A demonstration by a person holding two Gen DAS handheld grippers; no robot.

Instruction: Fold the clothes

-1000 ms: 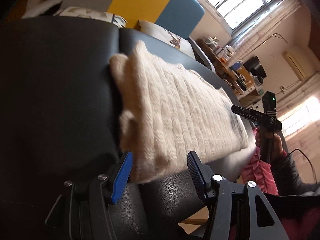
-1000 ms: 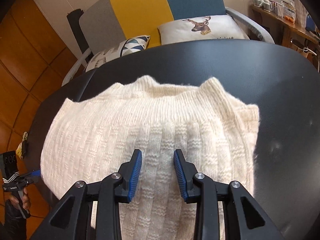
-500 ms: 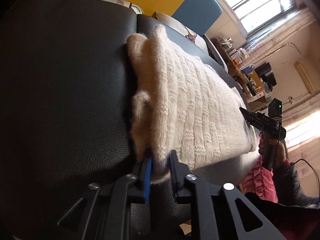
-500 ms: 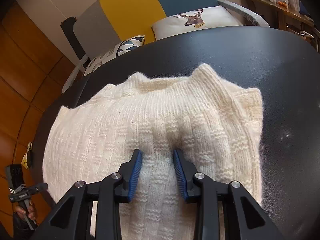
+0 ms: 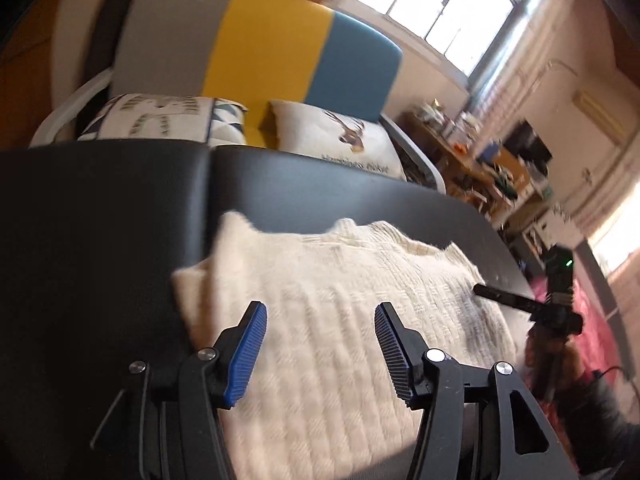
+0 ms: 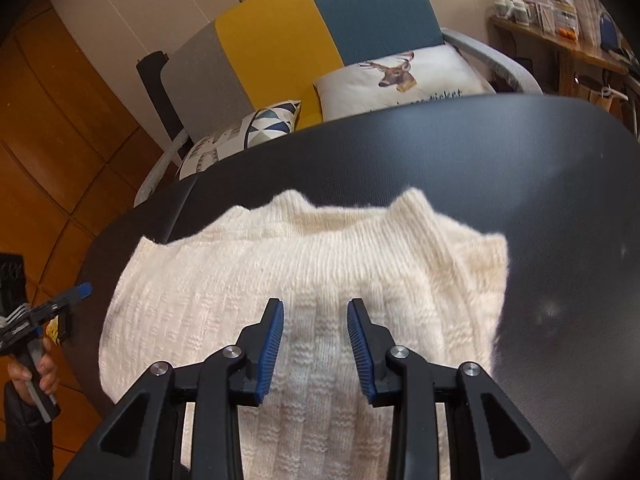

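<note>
- Your left gripper (image 5: 320, 320) hangs over the cream knit sweater (image 5: 340, 320), jaws wide apart and holding nothing.
- Half a second ago those jaws were pinched on the sweater's near edge; they have since let go and spread.
- The sweater lies folded on the black leather tabletop (image 5: 100, 220), collar end toward the striped chair (image 5: 260, 48).
- Your right gripper (image 6: 315, 320) sits low over the middle of the sweater with jaws partly apart; whether the blue pads (image 6: 274, 344) touch the knit cannot be told. It has hardly moved.
- Only the left view shows the window (image 5: 440, 4) and a cluttered desk (image 5: 472, 160).
- Only the right view shows the wooden wall panels (image 6: 52, 152) and the hand (image 6: 36, 368) gripping the left handle.
- Both views show the deer cushion (image 6: 400, 76).
</note>
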